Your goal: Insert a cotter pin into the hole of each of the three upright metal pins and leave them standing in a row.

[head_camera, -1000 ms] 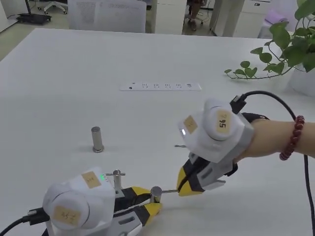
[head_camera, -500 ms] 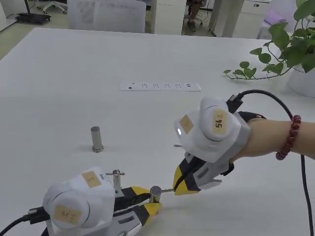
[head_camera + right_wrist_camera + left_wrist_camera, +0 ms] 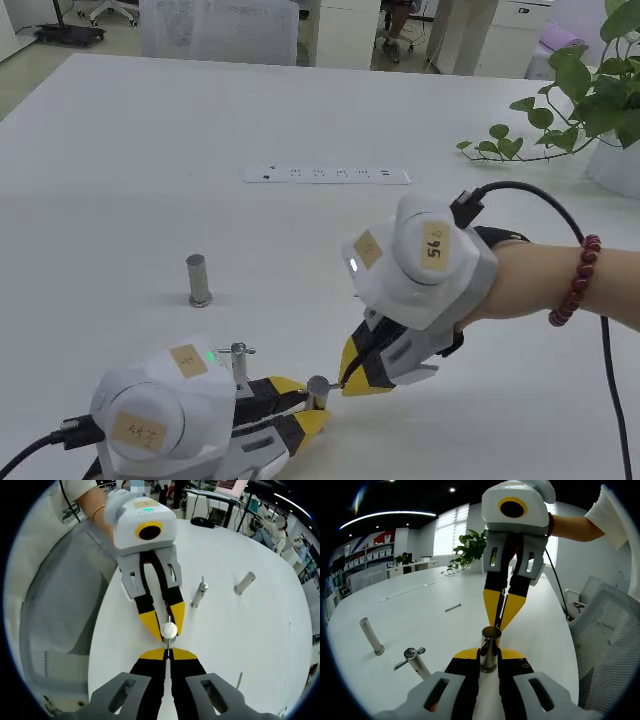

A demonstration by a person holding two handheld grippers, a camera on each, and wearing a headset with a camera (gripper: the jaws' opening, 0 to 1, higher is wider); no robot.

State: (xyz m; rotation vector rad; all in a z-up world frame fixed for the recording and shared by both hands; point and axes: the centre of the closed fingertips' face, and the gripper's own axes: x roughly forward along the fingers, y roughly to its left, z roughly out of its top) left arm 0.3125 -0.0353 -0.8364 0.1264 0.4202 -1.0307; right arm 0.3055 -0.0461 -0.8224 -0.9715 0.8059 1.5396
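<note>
Right gripper (image 3: 169,653), clamped narrow on the cotter pin (image 3: 169,643), has advanced; less shank shows ahead of its tips. Left gripper (image 3: 308,403) clasps the upright metal pin (image 3: 490,647) just beyond them. Judgement: insertion under way, not yet seated.
</note>
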